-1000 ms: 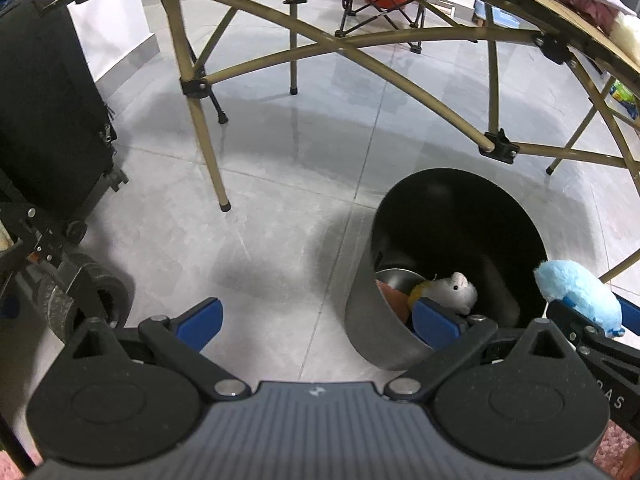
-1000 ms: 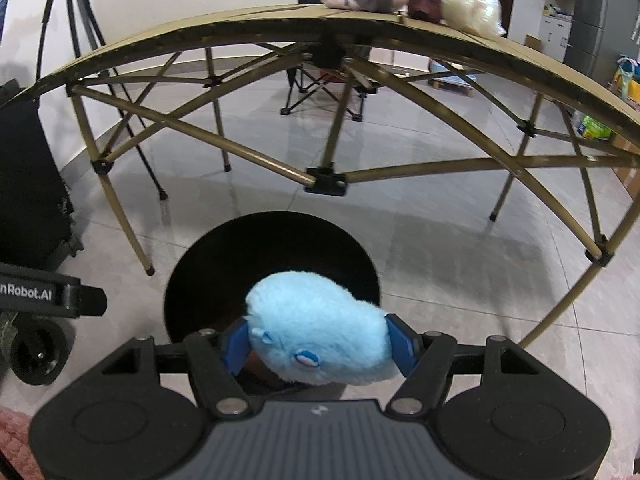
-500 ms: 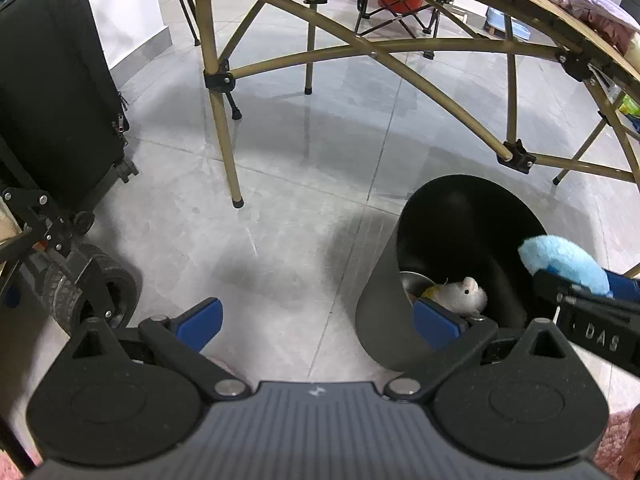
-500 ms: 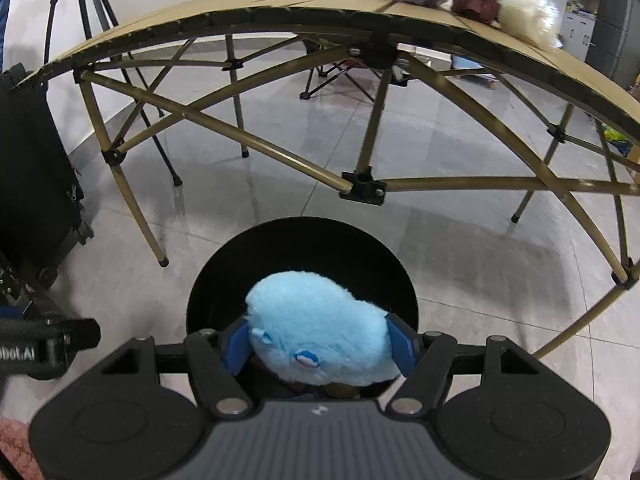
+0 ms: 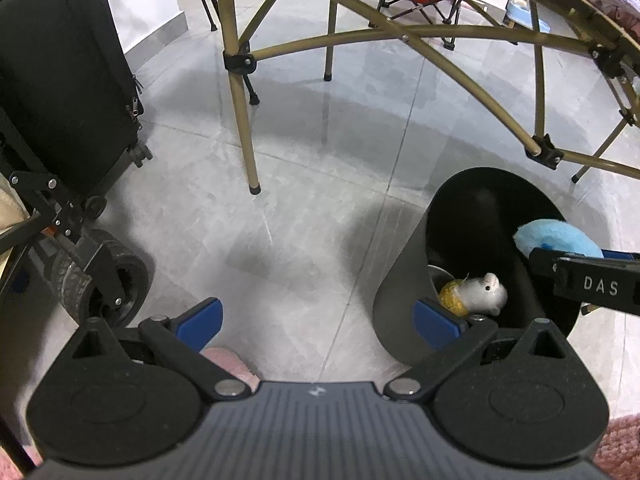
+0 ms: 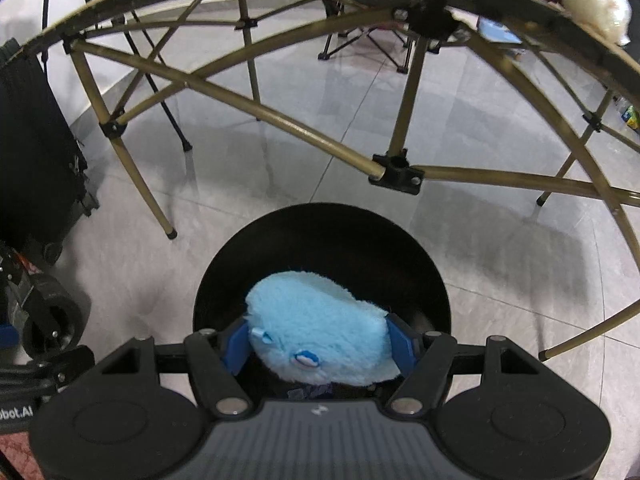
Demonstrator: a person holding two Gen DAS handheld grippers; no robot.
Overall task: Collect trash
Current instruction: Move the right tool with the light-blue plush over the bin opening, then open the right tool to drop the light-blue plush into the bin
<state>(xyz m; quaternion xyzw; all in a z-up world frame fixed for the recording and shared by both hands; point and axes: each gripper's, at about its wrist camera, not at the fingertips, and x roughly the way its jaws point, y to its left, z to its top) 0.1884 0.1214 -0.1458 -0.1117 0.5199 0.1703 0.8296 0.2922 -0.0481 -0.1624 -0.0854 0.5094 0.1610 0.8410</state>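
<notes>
A black round bin (image 6: 320, 240) stands on the grey tile floor; it also shows in the left wrist view (image 5: 404, 292). My right gripper (image 6: 318, 346) is shut on a light blue plush toy (image 6: 316, 340) and holds it over the bin's mouth; the toy also shows in the left wrist view (image 5: 556, 238). Inside the bin lie a white plush mouse (image 5: 482, 294) and a yellow item (image 5: 452, 300). My left gripper (image 5: 316, 320) is open and empty, to the left of the bin.
A folding table's tan metal legs (image 5: 242, 120) and cross bars (image 6: 396, 170) stand beyond the bin. A black suitcase (image 5: 60, 80) and a wheeled cart (image 5: 100, 280) are at the left. A pink rug (image 5: 230, 362) lies under my left gripper.
My right gripper has carried the blue plush toy forward, over the bin's opening. My left gripper has shifted left and back, so the bin sits further right in its view.
</notes>
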